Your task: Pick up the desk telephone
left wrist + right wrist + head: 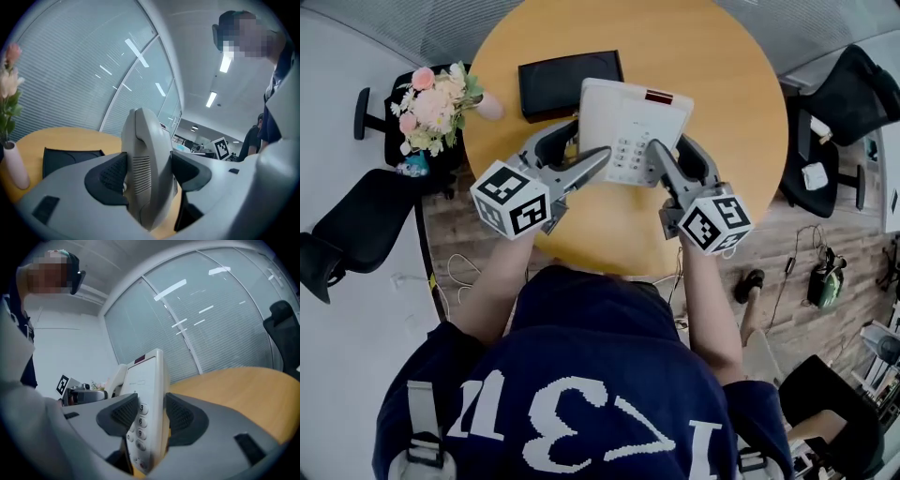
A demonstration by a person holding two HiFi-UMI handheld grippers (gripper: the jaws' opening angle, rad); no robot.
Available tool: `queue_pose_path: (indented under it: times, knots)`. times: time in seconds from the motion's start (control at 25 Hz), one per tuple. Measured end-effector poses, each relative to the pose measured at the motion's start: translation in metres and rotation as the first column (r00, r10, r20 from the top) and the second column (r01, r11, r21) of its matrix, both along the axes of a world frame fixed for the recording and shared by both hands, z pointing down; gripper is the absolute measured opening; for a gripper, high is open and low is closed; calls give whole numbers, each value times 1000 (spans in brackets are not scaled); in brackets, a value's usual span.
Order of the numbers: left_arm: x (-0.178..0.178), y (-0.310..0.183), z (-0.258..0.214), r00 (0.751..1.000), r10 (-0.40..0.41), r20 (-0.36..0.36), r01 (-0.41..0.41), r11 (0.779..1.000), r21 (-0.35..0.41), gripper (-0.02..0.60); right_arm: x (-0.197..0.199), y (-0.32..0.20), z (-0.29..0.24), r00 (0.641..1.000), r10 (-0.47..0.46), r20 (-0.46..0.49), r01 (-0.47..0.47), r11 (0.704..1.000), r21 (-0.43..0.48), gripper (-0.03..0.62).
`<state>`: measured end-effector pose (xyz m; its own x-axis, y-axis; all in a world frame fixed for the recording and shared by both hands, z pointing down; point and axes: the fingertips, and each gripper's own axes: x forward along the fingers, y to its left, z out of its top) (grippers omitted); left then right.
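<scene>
The white desk telephone (pixel 633 127) hangs a little above the round wooden table (pixel 731 84), carried between both grippers. My left gripper (pixel 589 142) is shut on its left edge, where the handset lies; in the left gripper view the black pads squeeze the handset side of the telephone (pixel 143 136) from both faces. My right gripper (pixel 673 155) is shut on the right edge. There the pads of the right gripper (pixel 151 416) press on the keypad face and the back of the telephone (pixel 150 380).
A flat black box (pixel 570 82) lies on the table behind the telephone. A vase of pink and white flowers (pixel 441 98) stands at the table's left rim. Black office chairs (pixel 352 230) (pixel 839 94) stand on either side. Cables lie on the floor at the right.
</scene>
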<state>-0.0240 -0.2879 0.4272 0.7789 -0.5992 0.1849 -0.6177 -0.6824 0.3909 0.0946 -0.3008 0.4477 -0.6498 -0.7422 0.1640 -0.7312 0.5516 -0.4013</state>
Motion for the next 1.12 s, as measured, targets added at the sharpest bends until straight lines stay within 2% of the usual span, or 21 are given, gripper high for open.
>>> queue_pose_path:
  times: [0.12, 0.24, 0.48, 0.84, 1.12]
  knots:
    - [-2, -2, -34, 1000, -9, -6, 9, 997, 80, 304, -3, -4, -39, 1000, -10, -24, 12, 995, 101, 202]
    - [-2, -1, -65, 1000, -19, -12, 20, 989, 147, 304, -2, -5, -70, 1000, -7, -14, 9, 986, 166, 202]
    - [-6, 1, -109, 998, -35, -46, 44, 974, 220, 304, -6, -5, -118, 1000, -3, 7, 1, 961, 276, 202]
    - [-6, 2, -137, 999, -25, -32, 34, 954, 298, 304, -6, -3, -145, 1000, 12, 22, -19, 942, 335, 201]
    - [-5, 3, -143, 1000, -8, -20, 14, 946, 324, 302, -5, 0, -150, 999, 29, 25, -36, 938, 346, 201]
